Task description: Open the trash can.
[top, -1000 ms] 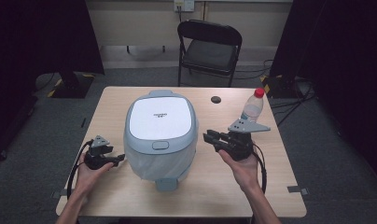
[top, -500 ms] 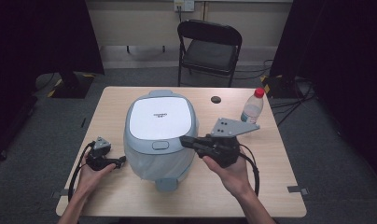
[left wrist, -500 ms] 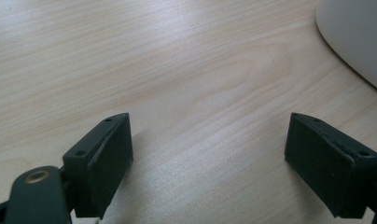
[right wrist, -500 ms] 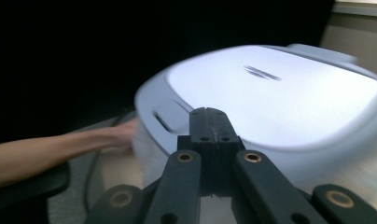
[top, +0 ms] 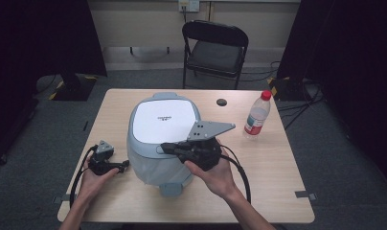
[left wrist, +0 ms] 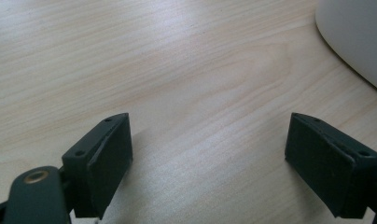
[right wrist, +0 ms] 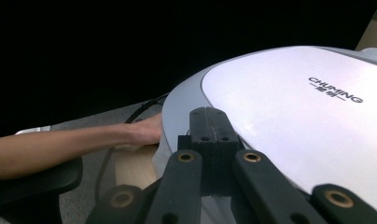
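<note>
Closure of the right gripper was recorded at this moment: its two black jaws were pressed flat against each other with nothing between them, as was seen in the right gripper view, where the joined tips were held just above the front edge of the cooker's lid. The large grey-blue rice cooker with a flat white lid panel was placed near the middle of the light wooden table, its lid down and its front latch button turned toward the person. In the high view the right gripper was held level over the cooker's front right part, its tips pointed toward the latch area; whether the lid was touched could not be told. The grey three-cornered plate was carried on top of this gripper.

The left gripper was rested low at the table just beside the cooker's left flank, its jaws set wide apart and empty; bare wood was seen between its black pads, and the pale wall of the cooker was seen at the upper right of that view.

A clear plastic bottle with a red cap and red label was stood upright at the right of the cooker, well apart from both grippers. A small black round cap was lying beyond the cooker. A black folding chair was stood behind the table.
</note>
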